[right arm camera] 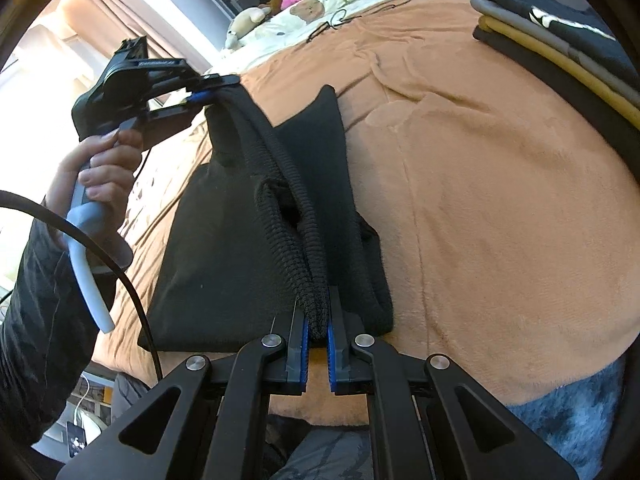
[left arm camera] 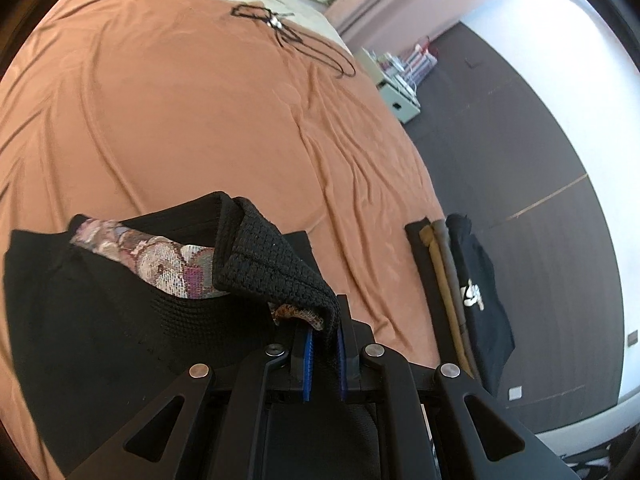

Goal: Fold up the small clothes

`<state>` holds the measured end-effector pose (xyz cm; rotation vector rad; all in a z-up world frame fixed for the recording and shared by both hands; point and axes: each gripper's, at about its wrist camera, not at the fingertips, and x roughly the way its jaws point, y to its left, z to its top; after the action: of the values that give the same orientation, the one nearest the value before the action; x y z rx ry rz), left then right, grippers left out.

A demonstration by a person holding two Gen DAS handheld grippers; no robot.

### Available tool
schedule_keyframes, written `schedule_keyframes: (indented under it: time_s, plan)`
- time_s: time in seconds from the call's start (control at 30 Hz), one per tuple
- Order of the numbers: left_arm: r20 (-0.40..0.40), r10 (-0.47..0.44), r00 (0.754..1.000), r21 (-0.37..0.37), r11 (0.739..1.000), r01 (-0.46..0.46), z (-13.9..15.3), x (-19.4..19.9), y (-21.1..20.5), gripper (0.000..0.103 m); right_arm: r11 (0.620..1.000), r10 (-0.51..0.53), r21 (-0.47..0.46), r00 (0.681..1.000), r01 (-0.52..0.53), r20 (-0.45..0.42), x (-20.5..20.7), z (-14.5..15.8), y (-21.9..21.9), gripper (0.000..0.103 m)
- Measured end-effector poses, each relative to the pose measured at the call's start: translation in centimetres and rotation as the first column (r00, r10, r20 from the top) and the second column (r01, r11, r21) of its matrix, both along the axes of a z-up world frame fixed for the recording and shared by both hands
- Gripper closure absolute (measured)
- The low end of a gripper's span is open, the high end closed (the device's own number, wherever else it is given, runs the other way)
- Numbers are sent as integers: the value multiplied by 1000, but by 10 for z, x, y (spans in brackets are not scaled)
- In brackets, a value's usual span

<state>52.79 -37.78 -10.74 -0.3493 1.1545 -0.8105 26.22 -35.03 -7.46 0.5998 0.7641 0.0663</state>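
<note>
A black knit garment (left arm camera: 100,304) with a floral patterned lining (left arm camera: 160,256) lies on the orange bedspread (left arm camera: 180,100). My left gripper (left arm camera: 325,332) is shut on a knit edge of it, lifting that corner. In the right wrist view the same garment (right arm camera: 240,240) hangs between both grippers. My right gripper (right arm camera: 318,332) is shut on its ribbed edge near the bed's front. The left gripper (right arm camera: 200,92), held in a hand, grips the far end of that edge.
A stack of folded clothes (right arm camera: 560,40) sits at the bed's right edge; it also shows in the left wrist view (left arm camera: 460,280). A black cord (left arm camera: 288,32) lies farther up the bed. Pillows and plush toys (right arm camera: 304,4) are at the head. Dark floor (left arm camera: 520,140) lies beside the bed.
</note>
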Motion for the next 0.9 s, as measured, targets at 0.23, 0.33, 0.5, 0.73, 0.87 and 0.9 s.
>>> schedule_keyframes:
  time_s: [0.23,0.33,0.5,0.73,0.87,0.9]
  plan:
    - [-20,-64,998,80,995,65,-24,8,-37,84,1000,-14,13,1000,15,-23,-1,-6,-3,100]
    - [-15,-75,997,70,995,76,-24,6,-37,52,1000,-15,9,1000,15,-27,-2,-4,-2,100]
    - [8,-25,1000,80,997,24,-18,4,-12,32,1000,-15,9,999,15,-34,-2,-5,-2,100]
    - [1,57,998,117,992,-56,-20,-9,49,32,1000,-10,-6,999,9,-48,1,3,-3,95]
    - [5,97,995,131,987,-97,-22,-22,84,32,999,-8,-31,999,7,-42,1,8,-4,78]
    - [6,109,994,134,985,-109,-23,-26,93,32,999,-13,-34,999,11,-44,1,7,-6,73]
